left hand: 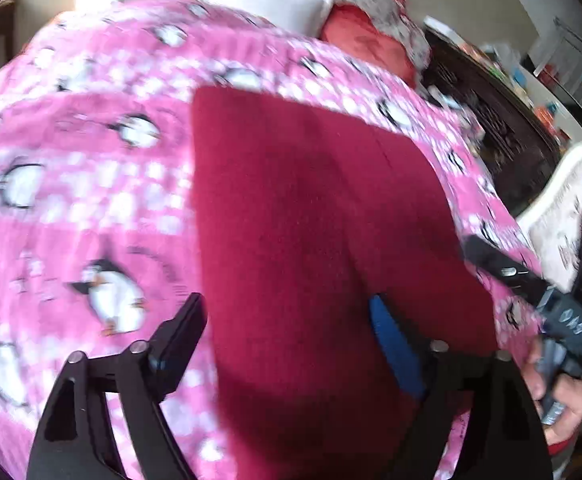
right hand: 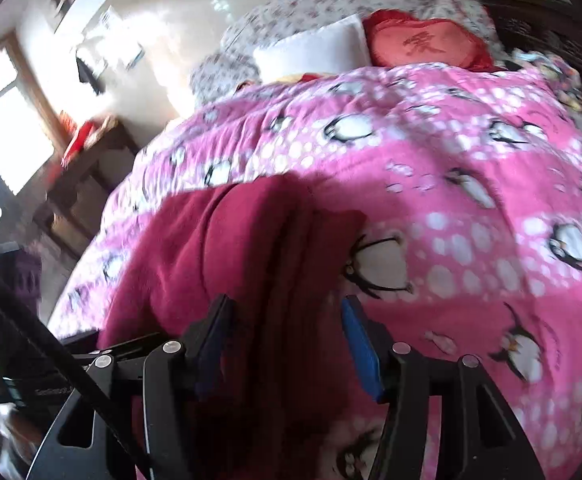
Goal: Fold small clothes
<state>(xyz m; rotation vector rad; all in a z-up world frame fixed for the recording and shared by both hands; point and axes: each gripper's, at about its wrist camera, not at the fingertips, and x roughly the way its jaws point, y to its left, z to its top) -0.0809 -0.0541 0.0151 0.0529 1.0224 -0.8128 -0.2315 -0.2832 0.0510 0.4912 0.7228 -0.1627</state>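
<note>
A dark red fleece garment (left hand: 315, 216) lies flat on the pink penguin blanket (left hand: 91, 184) of a bed. My left gripper (left hand: 287, 312) is open, its jaws wide apart over the garment's near part. In the right wrist view the same garment (right hand: 211, 248) is rumpled, with a fold running between the jaws of my right gripper (right hand: 285, 316), which is open around it. The right gripper also shows in the left wrist view (left hand: 531, 292), at the garment's right edge, held by a hand.
A white pillow (right hand: 315, 50) and a red heart cushion (right hand: 423, 42) lie at the head of the bed. Dark furniture (left hand: 499, 128) stands beside the bed on the right. A wooden bench (right hand: 87, 168) and a window are to the left.
</note>
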